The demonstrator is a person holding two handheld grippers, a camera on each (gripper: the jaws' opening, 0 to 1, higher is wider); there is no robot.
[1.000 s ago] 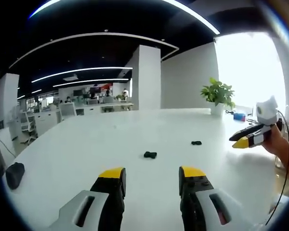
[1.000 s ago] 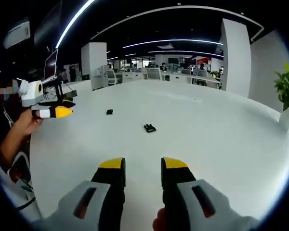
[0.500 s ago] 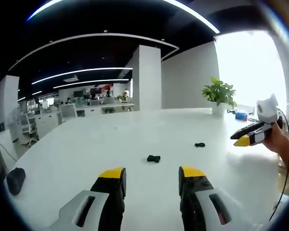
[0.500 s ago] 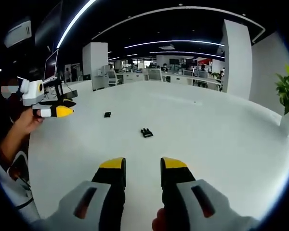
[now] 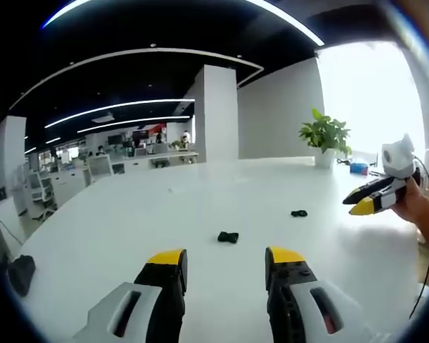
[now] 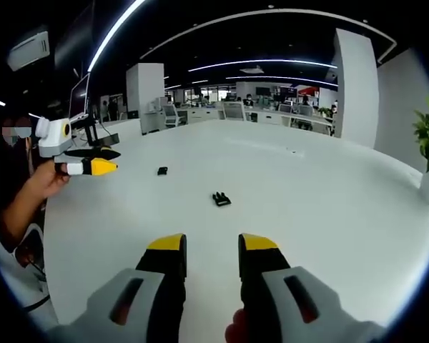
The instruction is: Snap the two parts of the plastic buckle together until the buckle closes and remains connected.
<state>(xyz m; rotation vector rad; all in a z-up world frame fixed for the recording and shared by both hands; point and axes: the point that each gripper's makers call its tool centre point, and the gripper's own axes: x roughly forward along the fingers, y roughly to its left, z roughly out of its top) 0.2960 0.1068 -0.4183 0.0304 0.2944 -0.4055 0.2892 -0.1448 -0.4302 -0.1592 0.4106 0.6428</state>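
My left tool point(image 5: 224, 261) hangs above the white bench point(image 5: 114, 236) with its yellow-tipped jaws apart and nothing between them. Just past the tips, at about twelve o'clock, lies one black buckle part point(image 5: 228, 236); the second buckle part point(image 5: 299, 213) sits farther out at about one o'clock, well apart from the first. At three o'clock in the left gripper view my right tool point(image 5: 358, 205) comes in, held off the bench.

In the right gripper view my right tool point(image 6: 211, 249) is likewise parted and empty, raised over the bench. The nearer buckle part point(image 6: 221, 199) lies at twelve o'clock beyond the tips, the other point(image 6: 162, 171) at about eleven o'clock, farther away. My left tool point(image 6: 106, 161) shows at nine o'clock, gripped in my hand point(image 6: 44, 181). A potted plant point(image 5: 325, 139) stands at the bench's far edge, at about two o'clock in the left gripper view.
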